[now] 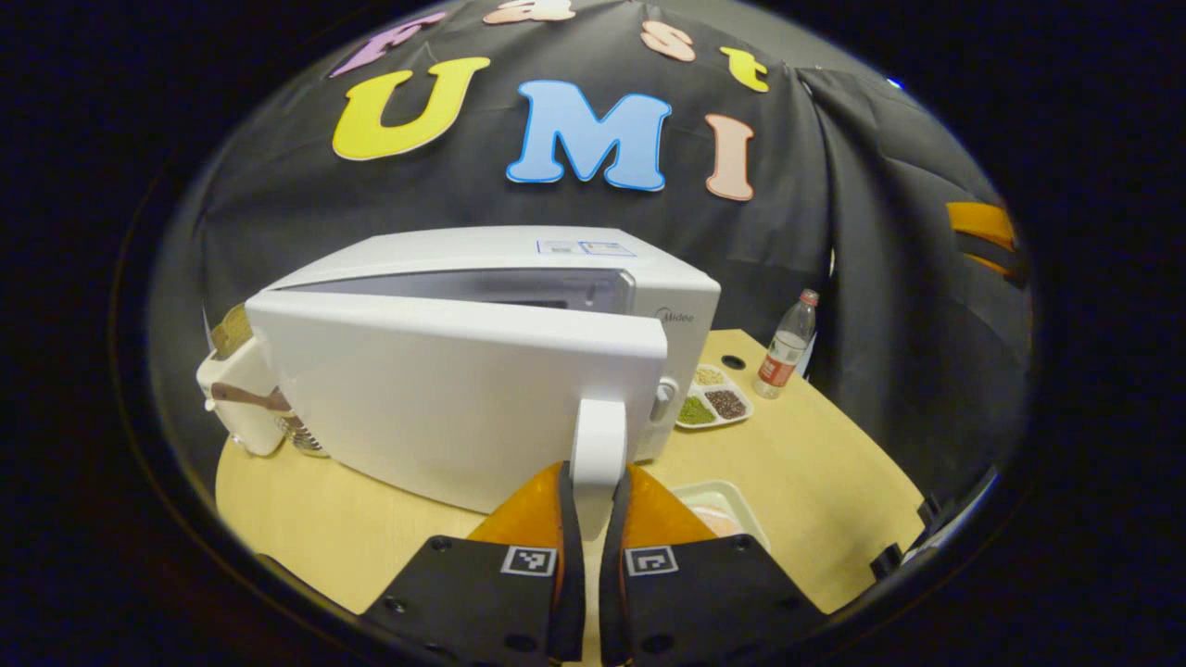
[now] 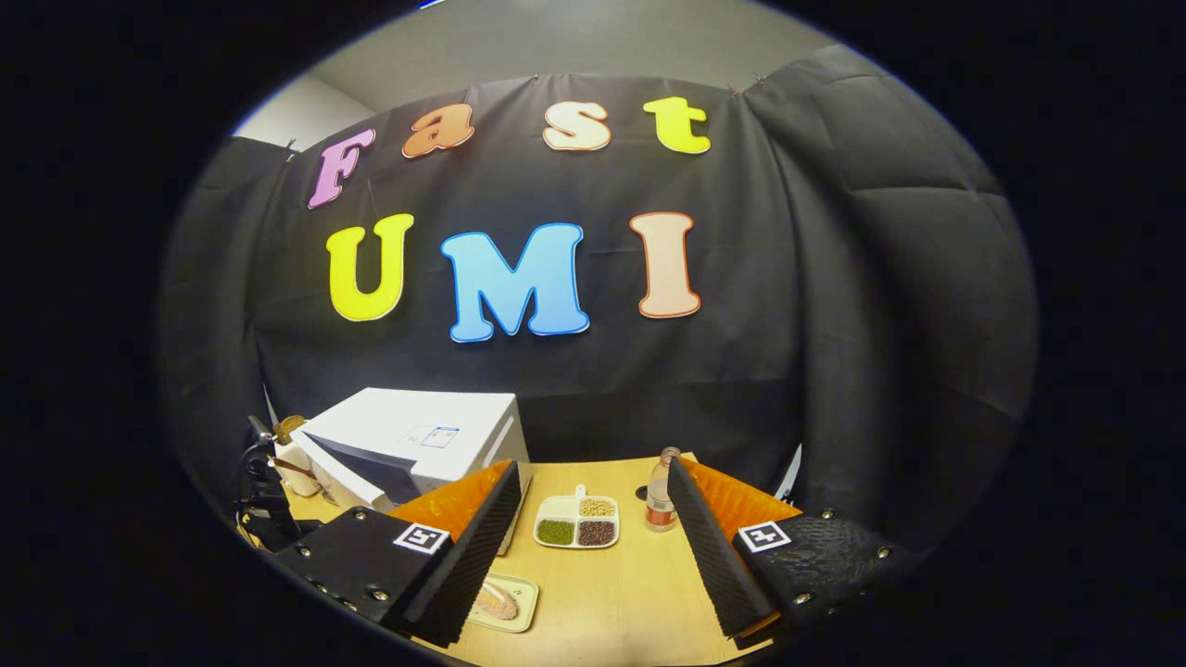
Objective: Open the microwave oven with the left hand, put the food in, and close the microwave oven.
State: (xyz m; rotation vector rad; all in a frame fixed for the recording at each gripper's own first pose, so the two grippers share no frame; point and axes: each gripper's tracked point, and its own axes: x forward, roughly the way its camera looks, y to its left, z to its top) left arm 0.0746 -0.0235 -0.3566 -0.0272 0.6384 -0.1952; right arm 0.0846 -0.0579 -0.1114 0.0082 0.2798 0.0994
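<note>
Two hand-held grippers recorded: left hand-held gripper (image 1: 593, 505) clamped on door handle (image 1: 598, 445) of microwave oven (image 1: 482, 371), door ajar, near counter (image 1: 815, 482) rear edge; right hand-held gripper (image 2: 593, 547) spread apart; food tray (image 2: 500, 602) near front edge.

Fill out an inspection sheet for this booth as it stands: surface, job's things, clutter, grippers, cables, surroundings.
Surface: light wooden table, with a round hole near its back edge.
Job's things: white microwave oven with its door swung partly open; food on a small tray at the table's front.
Clutter: divided dish of three grain or bean heaps; plastic bottle with a red label, upright; a white appliance left of the oven, kind unclear.
Grippers: left gripper shut on the door handle; right gripper open, holding nothing, above the table.
Cables: dark cable by a black device left of the oven.
Surroundings: black cloth wall, pale ceiling above.
</note>
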